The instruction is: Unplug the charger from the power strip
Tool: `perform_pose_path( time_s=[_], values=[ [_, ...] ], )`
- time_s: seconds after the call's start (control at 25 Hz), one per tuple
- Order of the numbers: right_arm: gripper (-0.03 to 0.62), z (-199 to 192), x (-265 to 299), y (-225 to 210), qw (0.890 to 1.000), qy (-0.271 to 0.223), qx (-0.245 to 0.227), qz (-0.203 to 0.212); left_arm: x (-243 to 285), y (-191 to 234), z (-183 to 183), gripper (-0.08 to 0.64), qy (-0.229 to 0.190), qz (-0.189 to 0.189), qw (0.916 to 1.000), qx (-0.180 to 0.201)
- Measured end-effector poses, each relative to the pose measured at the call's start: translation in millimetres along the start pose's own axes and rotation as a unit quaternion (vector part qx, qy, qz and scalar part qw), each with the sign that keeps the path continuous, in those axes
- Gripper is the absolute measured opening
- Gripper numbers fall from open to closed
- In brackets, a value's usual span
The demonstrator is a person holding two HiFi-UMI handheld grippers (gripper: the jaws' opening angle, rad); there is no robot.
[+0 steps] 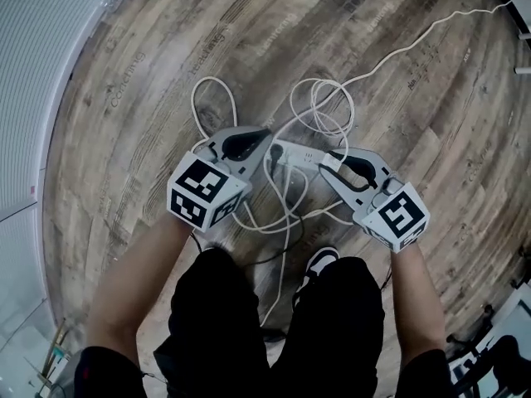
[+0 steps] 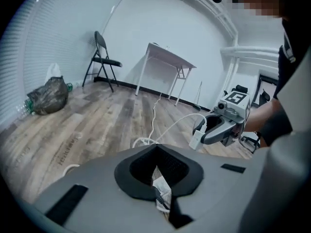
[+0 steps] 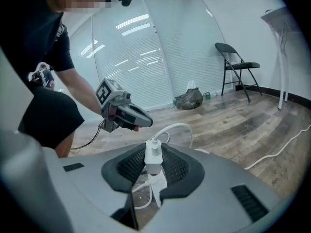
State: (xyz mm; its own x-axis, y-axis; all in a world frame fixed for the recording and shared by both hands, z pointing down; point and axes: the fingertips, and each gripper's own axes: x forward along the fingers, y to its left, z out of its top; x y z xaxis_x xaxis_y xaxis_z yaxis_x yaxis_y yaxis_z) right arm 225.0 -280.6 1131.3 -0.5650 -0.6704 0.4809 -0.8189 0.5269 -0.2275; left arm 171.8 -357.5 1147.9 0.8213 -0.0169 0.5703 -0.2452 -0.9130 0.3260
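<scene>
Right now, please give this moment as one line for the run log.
left gripper: shut on long white power strip | right gripper: shut on white block-shaped charger | plugged or unplugged: cannot tell

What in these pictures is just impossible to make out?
Whether the charger is plugged into the power strip: the joint is hidden by the right gripper in the head view, and by the charger's own body in the right gripper view.
Where the long white cable ends: cut off by the head view's top right edge.
What the bag by the wall holds: small and closed, left gripper view.
</scene>
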Motion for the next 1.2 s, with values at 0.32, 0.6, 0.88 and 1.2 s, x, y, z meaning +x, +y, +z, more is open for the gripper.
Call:
perform_pose_path(
  time_s=[0.32,0.6,0.88,1.2],
  values=[
    [0.107,142.8,-96.8,36.6,0.995,-0.056,0.071,-0.036,-123.9,-38.3,117.5,0.018,-0.058,0.062,0.9959,-0.03],
    [0.107,243.2,-178.2,94.5,0.989,-0.086,0.107,-0.052,-263.5,-91.3,190.0,0.018,-0.077,0.114,0.9896,-0.041],
    [0.107,365.0,-256.1,158.3,0.979,-0.134,0.132,-0.075,-389.8,-169.2,270.5,0.018,-0.091,0.131,0.9862,-0.044],
    [0.107,512.5,-327.6,229.8,0.969,-0.187,0.112,-0.116,-544.2,-219.9,371.5,0.017,-0.137,0.146,0.9797,0.0]
  ],
)
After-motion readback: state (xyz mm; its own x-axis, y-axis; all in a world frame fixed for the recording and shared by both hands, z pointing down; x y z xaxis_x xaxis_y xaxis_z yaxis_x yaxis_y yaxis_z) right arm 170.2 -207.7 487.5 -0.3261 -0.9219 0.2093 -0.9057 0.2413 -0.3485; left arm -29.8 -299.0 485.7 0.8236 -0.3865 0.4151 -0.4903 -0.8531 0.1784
